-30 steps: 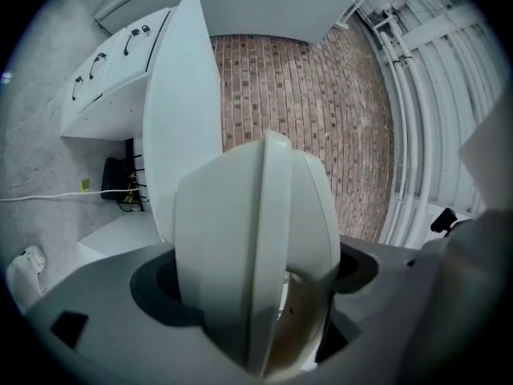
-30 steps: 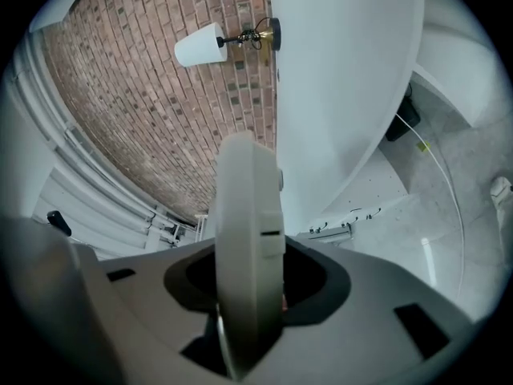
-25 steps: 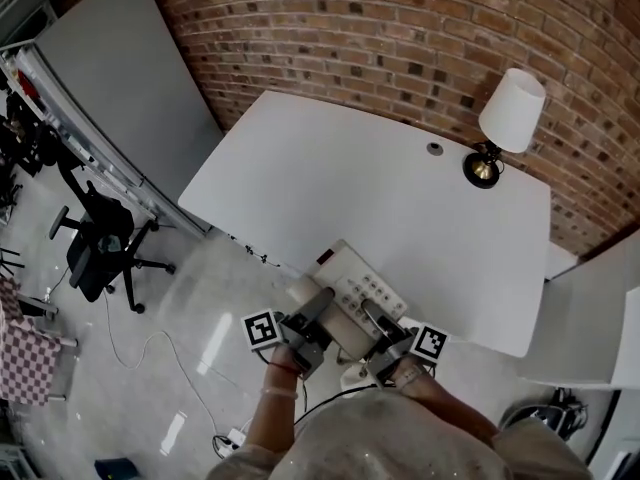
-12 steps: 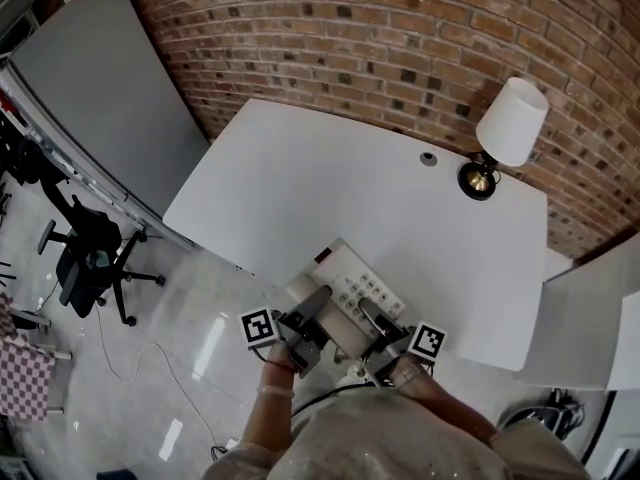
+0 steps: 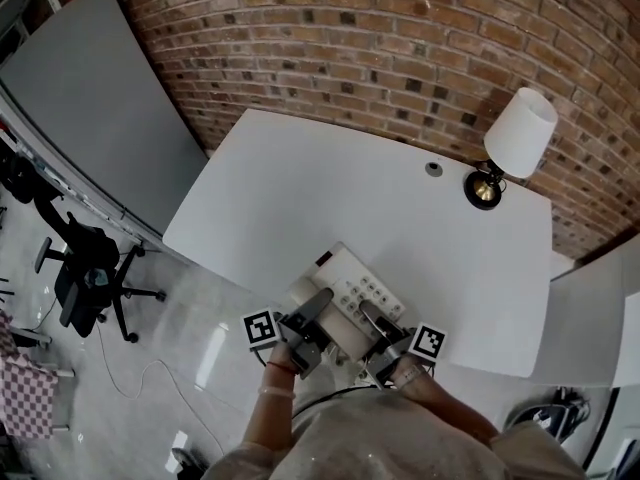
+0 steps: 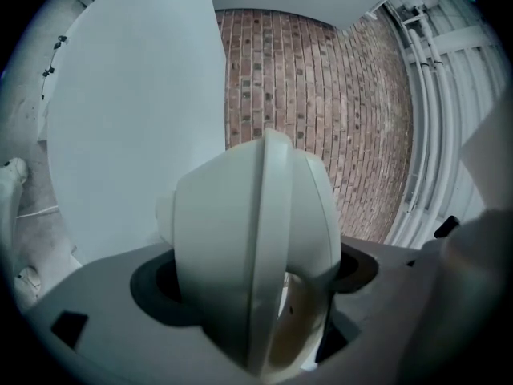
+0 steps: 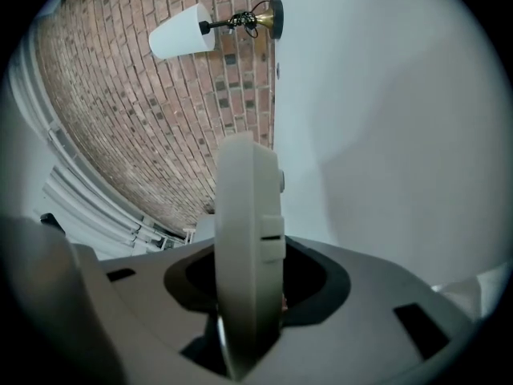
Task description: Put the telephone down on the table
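A cream desk telephone [image 5: 350, 290] with a keypad hangs over the near edge of the white table [image 5: 330, 198], carried between both grippers. My left gripper [image 5: 316, 313] is shut on its handset side; in the left gripper view the rounded handset end [image 6: 256, 255] fills the jaws. My right gripper [image 5: 374, 319] is shut on the phone's right edge, which shows as a thin cream slab [image 7: 247, 247] wedged between the jaws. Whether the phone touches the tabletop I cannot tell.
A brass lamp with a white shade [image 5: 512, 140] stands at the table's far right by the brick wall. A cable grommet [image 5: 433, 169] sits near it. A black office chair [image 5: 85, 273] is on the floor at left. A grey panel [image 5: 90, 98] leans left of the table.
Both grippers and the telephone have moved forward together, so more of the phone now lies over the table's near edge. The grip on it has not changed.
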The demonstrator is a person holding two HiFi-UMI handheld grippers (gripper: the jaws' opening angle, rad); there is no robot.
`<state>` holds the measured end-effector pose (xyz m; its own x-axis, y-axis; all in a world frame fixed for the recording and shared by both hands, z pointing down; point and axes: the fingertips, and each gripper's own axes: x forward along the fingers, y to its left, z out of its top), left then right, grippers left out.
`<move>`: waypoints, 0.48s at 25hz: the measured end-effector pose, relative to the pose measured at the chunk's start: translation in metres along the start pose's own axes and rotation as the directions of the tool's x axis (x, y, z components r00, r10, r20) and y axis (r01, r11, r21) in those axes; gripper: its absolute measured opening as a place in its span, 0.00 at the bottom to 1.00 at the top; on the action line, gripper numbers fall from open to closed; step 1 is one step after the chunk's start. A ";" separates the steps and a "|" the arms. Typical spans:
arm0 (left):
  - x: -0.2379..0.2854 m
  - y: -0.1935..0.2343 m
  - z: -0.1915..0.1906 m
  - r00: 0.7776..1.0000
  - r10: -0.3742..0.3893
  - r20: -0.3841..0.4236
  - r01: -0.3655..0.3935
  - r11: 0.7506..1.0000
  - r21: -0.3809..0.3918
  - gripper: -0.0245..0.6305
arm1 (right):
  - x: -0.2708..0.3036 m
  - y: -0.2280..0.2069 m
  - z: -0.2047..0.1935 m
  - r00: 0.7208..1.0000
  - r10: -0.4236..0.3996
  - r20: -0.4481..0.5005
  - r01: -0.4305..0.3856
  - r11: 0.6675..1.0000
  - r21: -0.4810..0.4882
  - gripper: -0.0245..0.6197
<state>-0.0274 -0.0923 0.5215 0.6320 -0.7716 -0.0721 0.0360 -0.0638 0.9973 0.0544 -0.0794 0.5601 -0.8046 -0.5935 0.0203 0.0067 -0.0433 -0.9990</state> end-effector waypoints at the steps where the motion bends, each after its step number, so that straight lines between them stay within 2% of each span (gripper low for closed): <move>1: 0.002 0.001 0.007 1.000 0.006 -0.009 -0.006 1.000 -0.002 0.70 | 0.006 -0.001 0.002 1.000 -0.002 0.010 0.002 1.000 0.004 0.30; 12: 0.025 0.022 0.092 0.991 0.055 -0.125 -0.063 0.996 -0.058 0.70 | 0.087 -0.013 0.020 0.993 -0.046 0.112 0.038 0.996 0.075 0.30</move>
<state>-0.0819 -0.1717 0.5399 0.7247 -0.6889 -0.0146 0.0408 0.0217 0.9989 -0.0038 -0.1466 0.5756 -0.7328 -0.6768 0.0709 0.0205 -0.1261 -0.9918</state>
